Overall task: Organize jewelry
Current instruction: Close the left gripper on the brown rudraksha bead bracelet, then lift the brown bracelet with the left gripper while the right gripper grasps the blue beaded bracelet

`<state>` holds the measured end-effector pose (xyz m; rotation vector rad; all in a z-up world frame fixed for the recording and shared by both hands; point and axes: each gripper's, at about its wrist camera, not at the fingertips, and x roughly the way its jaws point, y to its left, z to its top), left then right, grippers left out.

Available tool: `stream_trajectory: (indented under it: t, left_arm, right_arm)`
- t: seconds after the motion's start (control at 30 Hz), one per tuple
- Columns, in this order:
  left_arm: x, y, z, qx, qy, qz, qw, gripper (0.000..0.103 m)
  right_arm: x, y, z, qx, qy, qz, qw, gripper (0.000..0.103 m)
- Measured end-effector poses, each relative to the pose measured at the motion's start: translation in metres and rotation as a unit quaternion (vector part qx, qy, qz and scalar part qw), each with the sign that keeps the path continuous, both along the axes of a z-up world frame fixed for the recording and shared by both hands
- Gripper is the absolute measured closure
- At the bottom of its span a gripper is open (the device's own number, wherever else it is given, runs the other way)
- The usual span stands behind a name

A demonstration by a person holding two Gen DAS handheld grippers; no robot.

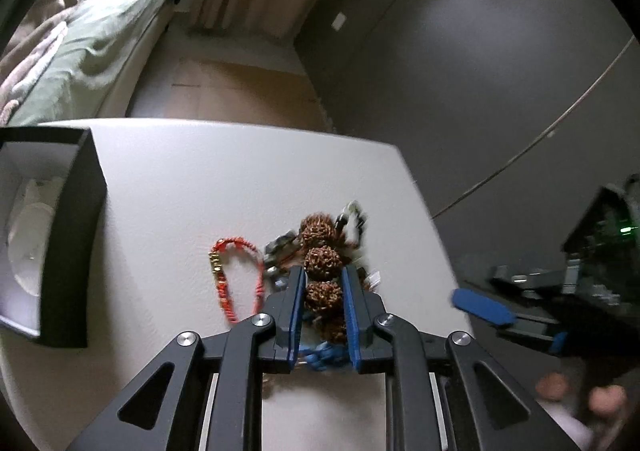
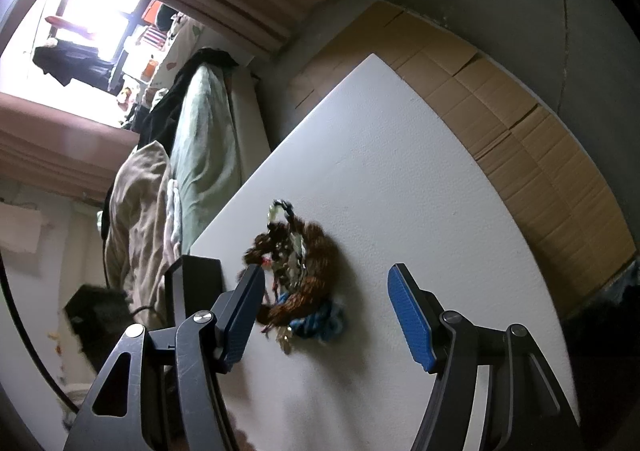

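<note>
A heap of jewelry lies on the white table (image 1: 200,179). My left gripper (image 1: 323,275) is shut on a string of big brown knobbly beads (image 1: 323,293), with more of its beads (image 1: 318,231) ahead of the fingertips. A red braided bracelet (image 1: 240,279) with gold beads lies just left of it. Dark stone pieces (image 1: 280,247) and a blue item (image 1: 324,357) sit in the heap. In the right wrist view the heap (image 2: 296,267) lies ahead of my open, empty right gripper (image 2: 326,279), near its left finger. The right gripper also shows in the left wrist view (image 1: 484,305).
An open black jewelry box (image 1: 48,235) with a white lining stands at the table's left; its corner shows in the right wrist view (image 2: 200,283). A bed with green bedding (image 1: 88,47) is beyond the table. Cardboard (image 2: 520,139) covers the floor by the grey wall.
</note>
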<state>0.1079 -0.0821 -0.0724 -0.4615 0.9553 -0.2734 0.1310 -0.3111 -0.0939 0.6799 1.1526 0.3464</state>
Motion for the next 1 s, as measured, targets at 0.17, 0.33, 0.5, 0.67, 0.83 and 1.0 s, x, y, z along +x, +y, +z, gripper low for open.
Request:
stream_trajectory:
  t: [0.17,0.33,0.5,0.67,0.83,1.0]
  left_arm:
    - [-0.01,0.006,0.022,-0.034,-0.023,-0.006,0.9991,0.084]
    - [-0.017,0.017,0.039,-0.056,-0.038,-0.003,0.9977,0.084]
    - [-0.016,0.024,0.038,-0.042,-0.033,0.002,0.9986,0.084]
    - [-0.011,0.032,0.026,-0.037,-0.005,0.017,0.9992,0.084]
    - [-0.02,0.042,0.048,-0.051,-0.042,0.015,0.9977,0.084]
    - [-0.026,0.059,0.062,-0.056,-0.059,0.033,0.9962,0.084]
  right_arm:
    - [0.0,0.006,0.0,-0.004,-0.001,0.006,1.0,0.037]
    - [0.002,0.014,-0.001,-0.007,0.0,0.014,1.0,0.037]
    - [0.004,0.031,-0.005,0.004,0.003,0.04,0.999,0.039]
    - [0.005,0.051,-0.011,-0.001,0.011,0.063,0.998,0.043]
    - [0.006,0.058,-0.013,-0.004,0.012,0.069,0.998,0.043]
    - [0.003,0.061,-0.008,-0.02,0.008,0.083,0.996,0.043]
